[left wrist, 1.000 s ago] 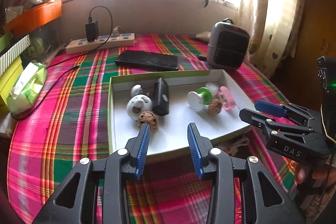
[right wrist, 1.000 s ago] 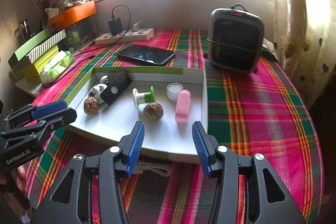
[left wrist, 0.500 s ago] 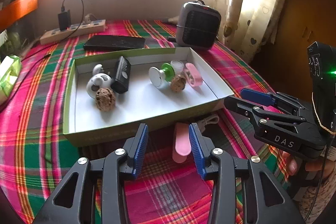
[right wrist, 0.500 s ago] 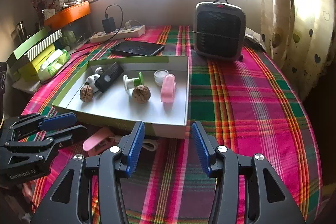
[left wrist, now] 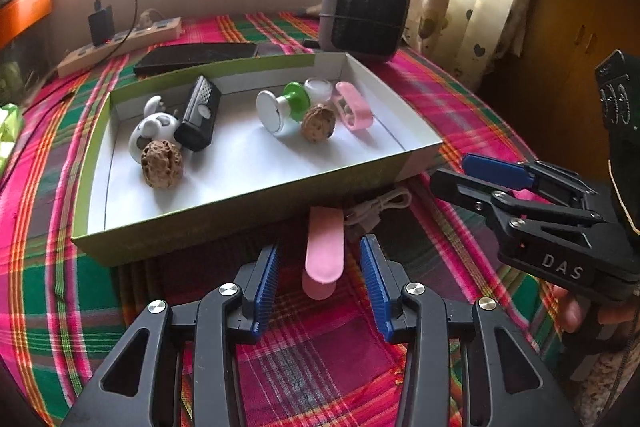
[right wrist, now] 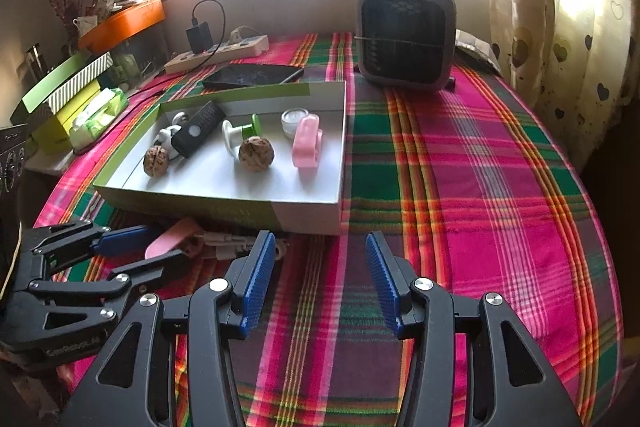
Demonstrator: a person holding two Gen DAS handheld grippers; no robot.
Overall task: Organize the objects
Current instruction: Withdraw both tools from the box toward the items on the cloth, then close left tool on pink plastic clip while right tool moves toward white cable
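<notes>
The pink clip point(left wrist: 324, 251) lies flat on the plaid desk point(right wrist: 460, 155), just in front of the box point(left wrist: 224, 223) wall and between the spread fingers of the left gripper point(left wrist: 319, 287), which touches nothing. Its far end seems to sit at or under the foot of the box wall, and a white cable point(left wrist: 380, 207) lies bunched just beside it on the right.

The main risk, as I judge it, is a poor pinch. The clip is low and smooth, so if the gripper closes too high the pads may slide off its rounded top. If it pushes further forward, the fingertips may strike the box wall and shove the box, disturbing the walnuts point(left wrist: 162, 165) and other small things inside. The right-hand finger could also snag the cable and drag it along. The right gripper point(right wrist: 320, 283) hangs open over bare cloth near the box corner, close enough to get in the way.

The clip's long axis runs almost straight away from the left gripper, rounded end nearest it, tilted slightly right at the far end.
</notes>
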